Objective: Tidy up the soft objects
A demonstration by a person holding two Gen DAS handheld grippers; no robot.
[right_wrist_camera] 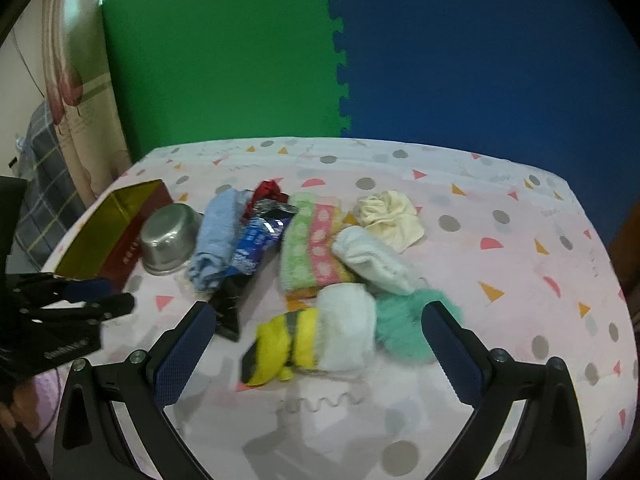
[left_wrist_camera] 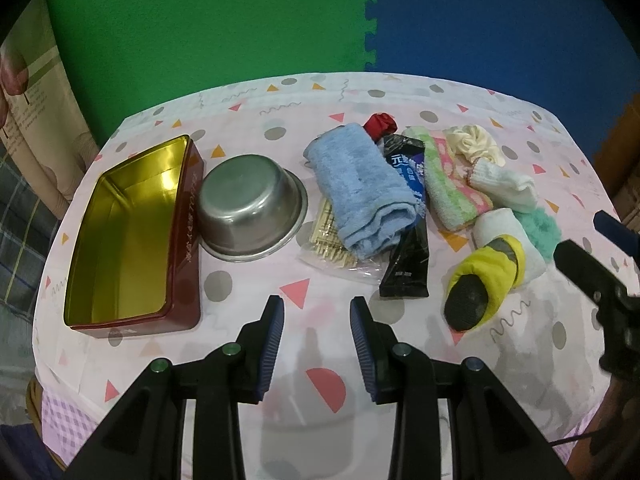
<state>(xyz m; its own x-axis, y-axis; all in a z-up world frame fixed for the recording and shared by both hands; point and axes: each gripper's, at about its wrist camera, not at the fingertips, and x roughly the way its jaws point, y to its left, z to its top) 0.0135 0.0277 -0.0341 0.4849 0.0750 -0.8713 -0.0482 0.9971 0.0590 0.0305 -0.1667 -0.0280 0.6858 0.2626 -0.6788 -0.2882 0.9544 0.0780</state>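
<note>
While the tin (left_wrist_camera: 132,236) at the table's (left_wrist_camera: 328,92) left edge holds nothing, all soft objects (left_wrist_camera: 360,188) remain piled toward its right side, and the left gripper (left_wrist_camera: 317,334) and right gripper (right_wrist_camera: 320,344) stand spread, gripping nothing.

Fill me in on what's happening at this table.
A person holds a two-finger gripper in each hand over a patterned tablecloth. Nothing is picked up yet. The left gripper hovers open and empty in front of an upturned steel bowl and an empty gold-lined red tin. The right gripper is open wide, aimed at a rolled yellow, white and black sock. The other soft things, such as a folded blue towel, lie in a loose pile.
</note>
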